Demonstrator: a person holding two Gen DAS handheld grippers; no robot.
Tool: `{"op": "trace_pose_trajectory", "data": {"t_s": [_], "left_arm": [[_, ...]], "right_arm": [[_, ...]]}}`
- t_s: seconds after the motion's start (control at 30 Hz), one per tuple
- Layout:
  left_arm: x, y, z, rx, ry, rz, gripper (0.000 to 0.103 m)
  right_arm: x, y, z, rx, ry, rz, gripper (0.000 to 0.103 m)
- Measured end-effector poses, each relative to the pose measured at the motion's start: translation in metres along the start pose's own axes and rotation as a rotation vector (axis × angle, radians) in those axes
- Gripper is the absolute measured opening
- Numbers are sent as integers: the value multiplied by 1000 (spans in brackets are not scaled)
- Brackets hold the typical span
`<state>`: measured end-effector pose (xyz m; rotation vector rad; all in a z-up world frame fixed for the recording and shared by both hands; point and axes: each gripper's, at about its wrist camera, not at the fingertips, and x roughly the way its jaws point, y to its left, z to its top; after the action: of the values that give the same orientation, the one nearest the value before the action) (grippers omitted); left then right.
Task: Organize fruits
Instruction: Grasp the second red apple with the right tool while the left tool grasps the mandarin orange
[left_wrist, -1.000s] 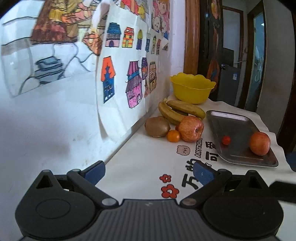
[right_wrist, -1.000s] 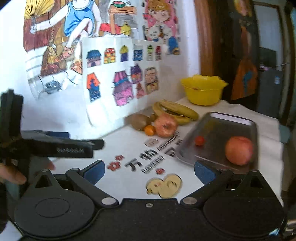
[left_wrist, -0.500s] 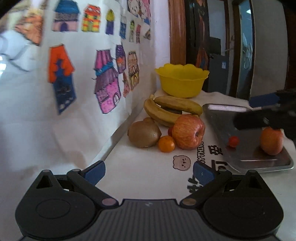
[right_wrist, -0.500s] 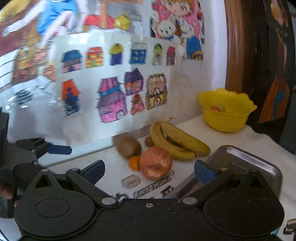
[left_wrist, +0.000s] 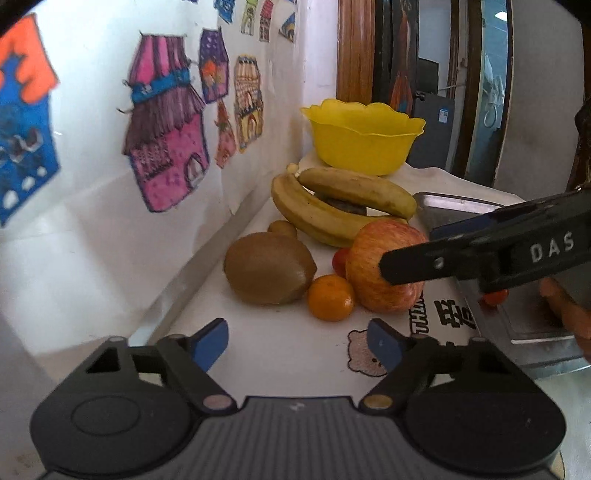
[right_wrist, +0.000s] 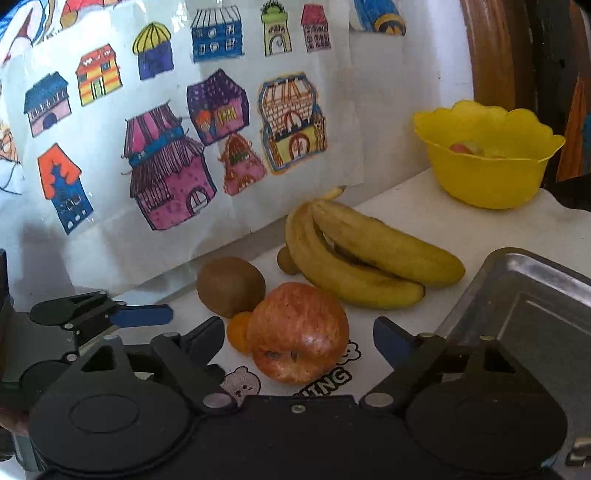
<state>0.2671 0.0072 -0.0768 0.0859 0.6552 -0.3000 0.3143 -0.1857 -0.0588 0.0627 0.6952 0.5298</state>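
A pile of fruit lies by the wall: a red apple (right_wrist: 295, 321), a kiwi (right_wrist: 231, 286), a small orange (right_wrist: 238, 336) and two bananas (right_wrist: 362, 254). My right gripper (right_wrist: 299, 338) is open, and the apple sits between its fingers without contact. In the left wrist view the same apple (left_wrist: 373, 280) is partly covered by the right gripper's black fingers (left_wrist: 443, 258) coming in from the right. My left gripper (left_wrist: 297, 343) is open and holds nothing, a short way in front of the kiwi (left_wrist: 269, 273) and orange (left_wrist: 330, 297).
A yellow bowl (right_wrist: 487, 173) with fruit inside stands at the back. A metal tray (right_wrist: 535, 306) lies to the right, holding a cherry tomato (left_wrist: 495, 297) and a round fruit at the view's edge. A small kiwi (left_wrist: 282, 227) lies behind the big one. The drawing-covered wall runs close on the left.
Both grippers have moved forward toward the fruit pile. The right gripper swung left from over the tray to straddle the apple, and now shows in the left wrist view.
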Motion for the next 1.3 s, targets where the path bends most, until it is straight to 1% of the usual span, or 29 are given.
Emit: {"op": "trace_pose_trajectory", "data": {"t_s": [0.07,0.2,0.33,0.4,0.47,0.57,0.63,0.93,1.07,1.3], "left_arm": [[5,-1,1,-4,8,-10,77],[11,-2,4,-7,13,-23,72],[16,-2,8,-14,13,-24,65],[18,-2,9,-15,12,-25,62],[19,-3,10,-13,12,-28,55],[19,-5,10,-6,11,-39,47],[19,-7,10,0,11,-43,46],[23,-12,12,1,10,-39,45],[22,-13,11,2,11,-47,34],[21,-14,11,5,10,-42,32]], "right_arm": [[4,0,0,-1,4,3,86],[12,0,0,0,17,9,86],[19,0,-1,3,32,14,84],[22,-1,-1,8,41,15,81],[24,-2,-3,14,46,14,76],[27,-4,-5,29,50,18,69],[27,-5,-6,35,46,21,69],[27,-6,-4,38,42,24,69],[27,-6,-4,46,33,23,68],[23,-7,-8,64,9,27,68]]}}
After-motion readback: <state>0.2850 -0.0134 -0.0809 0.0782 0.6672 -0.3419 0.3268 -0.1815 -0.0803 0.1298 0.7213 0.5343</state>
